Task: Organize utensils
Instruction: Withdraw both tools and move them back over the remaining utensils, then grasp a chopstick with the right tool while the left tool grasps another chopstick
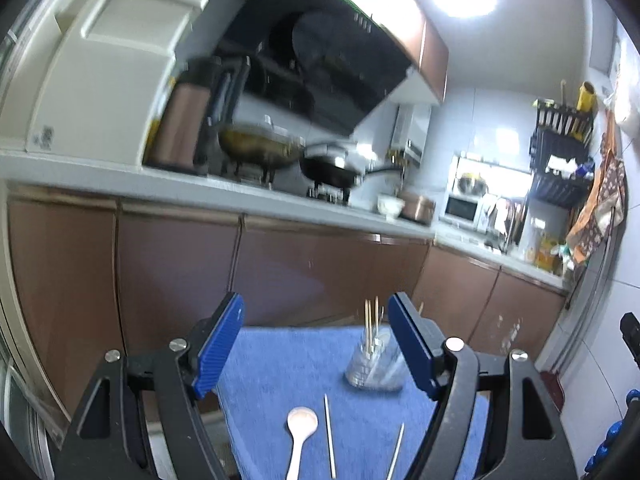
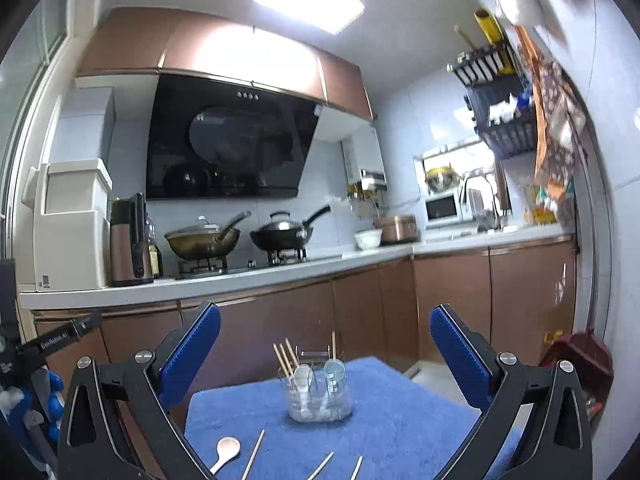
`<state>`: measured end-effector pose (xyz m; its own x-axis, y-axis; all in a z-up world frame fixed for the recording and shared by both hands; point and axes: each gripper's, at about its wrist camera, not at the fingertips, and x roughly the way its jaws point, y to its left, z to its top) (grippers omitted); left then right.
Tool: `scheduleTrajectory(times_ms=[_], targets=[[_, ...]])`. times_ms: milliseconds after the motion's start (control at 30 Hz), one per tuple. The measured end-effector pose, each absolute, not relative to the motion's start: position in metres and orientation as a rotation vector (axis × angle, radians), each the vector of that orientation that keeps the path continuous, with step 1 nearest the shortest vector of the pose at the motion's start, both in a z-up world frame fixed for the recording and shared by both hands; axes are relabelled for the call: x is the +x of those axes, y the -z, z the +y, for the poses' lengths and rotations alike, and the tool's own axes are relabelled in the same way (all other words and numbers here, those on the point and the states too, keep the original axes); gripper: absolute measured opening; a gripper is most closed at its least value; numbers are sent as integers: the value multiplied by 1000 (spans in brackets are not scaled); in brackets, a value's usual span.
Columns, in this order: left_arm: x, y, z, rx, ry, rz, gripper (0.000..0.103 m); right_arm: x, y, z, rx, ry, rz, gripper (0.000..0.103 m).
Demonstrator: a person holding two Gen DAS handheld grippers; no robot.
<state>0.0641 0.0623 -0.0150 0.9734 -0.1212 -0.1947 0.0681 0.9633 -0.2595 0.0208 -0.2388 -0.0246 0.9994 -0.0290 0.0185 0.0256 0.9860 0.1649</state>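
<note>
Right, the left gripper (image 1: 316, 344) hangs over the blue towel-covered table (image 1: 280, 368), its blue ribbed pads spread wide with nothing between them. Below it lies a pale wooden spoon (image 1: 299, 436), bowl up, with two loose thin chopsticks (image 1: 330, 436) just beside it on the cloth. Further back stands the clear glass utensil holder (image 1: 370, 368), several wooden sticks and a spoon already upright inside. The right gripper (image 2: 326, 352) is level, jaws equally wide and empty, the holder framed between its fingers but well apart from them.
</note>
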Motion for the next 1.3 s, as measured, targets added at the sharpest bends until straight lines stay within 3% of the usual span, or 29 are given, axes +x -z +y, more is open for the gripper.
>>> scheduleTrajectory(times_ms=[300, 500, 833, 1167, 1300], targets=[[119, 68, 51, -253, 175, 473, 72, 61, 54, -256, 224, 37, 147, 102], [153, 105, 52, -268, 193, 608, 72, 87, 79, -264, 237, 30, 244, 92], [208, 151, 36, -238, 267, 805, 70, 150, 140, -278, 293, -29, 517, 40], [297, 196, 4, -248, 373, 1120, 49, 224, 210, -281, 277, -122, 882, 20], [329, 218, -9, -252, 379, 1240, 40, 248, 237, -289, 307, -135, 1004, 17]])
